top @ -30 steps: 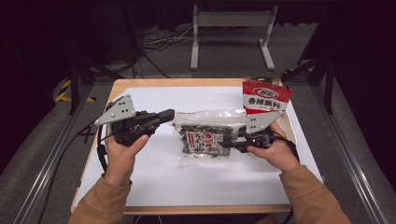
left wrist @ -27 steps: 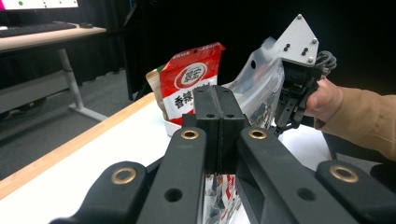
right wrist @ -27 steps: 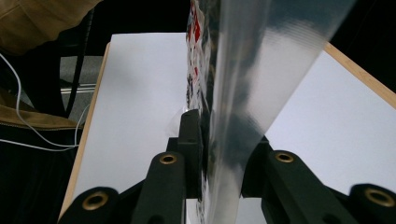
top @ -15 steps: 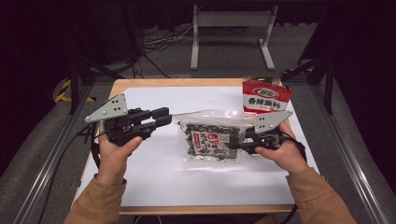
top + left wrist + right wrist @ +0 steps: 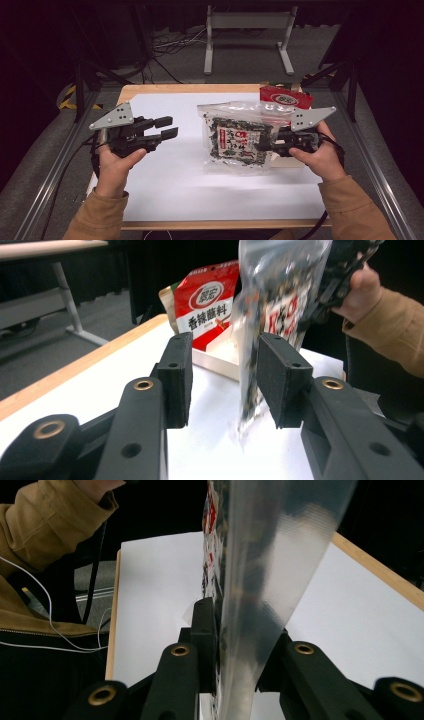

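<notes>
The clear snack bag (image 5: 236, 142) is pinched at its right edge by the right gripper (image 5: 265, 146) and held above the white table (image 5: 170, 175). The left gripper (image 5: 170, 127), whose jaws have just been opening, is held empty, well apart. A red packet (image 5: 285, 98) stands behind, by a white tray (image 5: 220, 362).

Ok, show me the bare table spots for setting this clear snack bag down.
Free: the white sheet between the left gripper and the clear snack bag, and the strip along the near edge. Crowded: the far right corner, with the red packet and the right gripper.
</notes>
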Tool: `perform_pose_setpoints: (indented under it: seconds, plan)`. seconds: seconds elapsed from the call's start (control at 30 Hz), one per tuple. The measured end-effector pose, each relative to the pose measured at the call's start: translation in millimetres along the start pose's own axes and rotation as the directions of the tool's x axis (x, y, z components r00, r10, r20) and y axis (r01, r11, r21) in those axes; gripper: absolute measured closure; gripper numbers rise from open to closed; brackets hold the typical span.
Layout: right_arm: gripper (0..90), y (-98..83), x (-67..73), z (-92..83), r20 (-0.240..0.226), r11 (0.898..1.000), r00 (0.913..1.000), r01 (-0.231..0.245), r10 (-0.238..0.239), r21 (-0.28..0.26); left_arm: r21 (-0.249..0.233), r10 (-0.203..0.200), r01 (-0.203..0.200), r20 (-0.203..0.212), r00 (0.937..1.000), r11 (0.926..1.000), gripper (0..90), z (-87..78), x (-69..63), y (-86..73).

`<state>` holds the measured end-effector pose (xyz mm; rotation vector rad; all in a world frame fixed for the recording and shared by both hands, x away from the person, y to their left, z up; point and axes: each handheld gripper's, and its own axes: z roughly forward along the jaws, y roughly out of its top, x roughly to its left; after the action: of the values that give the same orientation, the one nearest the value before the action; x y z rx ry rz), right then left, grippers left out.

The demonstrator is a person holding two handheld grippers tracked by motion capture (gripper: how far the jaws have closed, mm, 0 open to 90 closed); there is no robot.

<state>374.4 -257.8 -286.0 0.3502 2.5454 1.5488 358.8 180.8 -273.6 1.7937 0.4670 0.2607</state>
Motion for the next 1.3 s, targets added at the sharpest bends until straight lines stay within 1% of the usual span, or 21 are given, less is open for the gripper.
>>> perform_pose_setpoints:
  seconds: [0.07,0.1,0.17,0.23,0.27,0.3,0.33,0.37,0.43,0.53,0.6,0.7,0.83,0.87,0.9,0.97,1.07,1.13,1.23,1.27,1.3]
  plan:
    - [75.6,1.2,-0.3,-1.7,0.002,1.0,1.0,-0.001,0.001,-0.002,0.006,0.004,-0.004,-0.006,1.0,1.0,57.6,-1.2,1.2,-1.6]
    - [75.6,3.8,-0.8,-4.7,0.008,1.0,1.0,-0.002,0.002,-0.009,0.009,-0.002,0.002,-0.009,1.0,1.0,57.0,-2.0,1.7,-3.1]
    - [75.6,8.5,-1.9,-9.2,0.03,1.0,0.9996,0.002,-0.002,-0.009,0.021,-0.009,0.01,-0.013,0.9999,0.9997,55.5,-3.3,2.3,-5.7]
    - [75.6,11.8,-2.7,-12.6,0.037,1.0,0.9993,-0.005,0.006,-0.013,0.027,-0.004,0.005,-0.011,0.9999,0.9996,52.7,-3.5,3.0,-6.8]
    - [75.6,11.8,-2.7,-12.6,0.037,1.0,0.9993,-0.005,0.006,-0.013,0.037,-0.004,0.004,-0.006,1.0,0.9993,52.7,-3.6,3.4,-8.1]
    - [75.6,13.1,-3.4,-14.3,0.04,1.0,0.9991,-0.01,0.01,-0.016,0.043,0.009,-0.008,-0.016,0.9998,0.999,51.7,-4.1,4.3,-9.7]
    - [75.6,14.6,-4.4,-16.6,0.045,1.0,0.9989,-0.012,0.013,-0.019,0.052,0.011,-0.01,-0.019,0.9998,0.9986,51.3,-4.9,4.7,-11.0]
    - [75.6,15.6,-5.1,-18.4,0.052,1.0,0.9985,-0.016,0.017,-0.02,0.057,0.003,-0.002,-0.019,0.9998,0.9984,51.1,-5.6,4.8,-12.5]
    - [75.6,17.4,-6.7,-22.4,0.065,0.999,0.9975,-0.025,0.026,-0.023,0.064,0.005,-0.004,-0.025,0.9997,0.998,50.2,-7.3,5.6,-15.4]
    - [75.6,19.3,-9.5,-28.9,0.086,0.999,0.9954,-0.04,0.043,-0.034,0.074,-0.001,0.004,-0.042,0.9991,0.9973,48.3,-9.3,7.6,-22.3]
    - [75.6,20.5,-10.8,-32.8,0.102,0.998,0.9937,-0.043,0.046,-0.038,0.083,-0.016,0.02,-0.041,0.999,0.9964,47.6,-9.6,8.8,-29.3]
    - [75.6,22.6,-11.9,-38.1,0.135,0.998,0.9893,-0.05,0.055,-0.035,0.083,-0.009,0.014,-0.066,0.9978,0.9965,47.7,-9.5,11.0,-39.7]
    - [75.6,23.4,-15.0,-45.6,0.166,0.997,0.9837,-0.063,0.069,-0.042,0.07,-0.032,0.037,-0.075,0.9967,0.9969,46.1,-6.1,13.3,-53.1]
    - [75.6,23.2,-15.8,-47.3,0.174,0.997,0.9821,-0.065,0.071,-0.042,0.074,-0.031,0.037,-0.078,0.9965,0.9965,46.1,-5.3,13.8,-54.8]
    - [75.6,23.0,-16.4,-48.5,0.178,0.997,0.9813,-0.067,0.073,-0.043,0.076,-0.041,0.047,-0.08,0.9959,0.996,45.9,-3.6,13.9,-57.3]
    - [75.6,22.4,-17.8,-51.7,0.191,0.997,0.9785,-0.071,0.078,-0.042,0.092,-0.034,0.042,-0.082,0.9961,0.9949,45.6,0.2,15.9,-61.1]
    - [75.6,21.2,-20.1,-57.0,0.215,0.996,0.973,-0.077,0.084,-0.042,0.116,-0.039,0.049,-0.089,0.9952,0.9921,44.2,5.6,18.1,-65.9]
    - [75.6,20.9,-20.8,-58.5,0.222,0.996,0.9713,-0.079,0.086,-0.043,0.123,-0.036,0.047,-0.094,0.9949,0.9913,43.5,7.0,19.6,-67.9]
    - [75.6,19.4,-23.3,-63.9,0.252,0.996,0.9634,-0.084,0.092,-0.041,0.133,-0.044,0.058,-0.106,0.9934,0.9895,42.5,9.6,23.2,-73.8]
    - [75.6,18.5,-24.4,-66.4,0.264,0.995,0.9597,-0.088,0.096,-0.041,0.135,-0.037,0.052,-0.108,0.9934,0.9895,42.8,10.0,24.1,-74.9]
    - [75.6,17.8,-25.3,-68.3,0.272,0.995,0.9574,-0.089,0.097,-0.041,0.136,-0.044,0.059,-0.109,0.9931,0.989,43.2,10.4,23.9,-75.9]
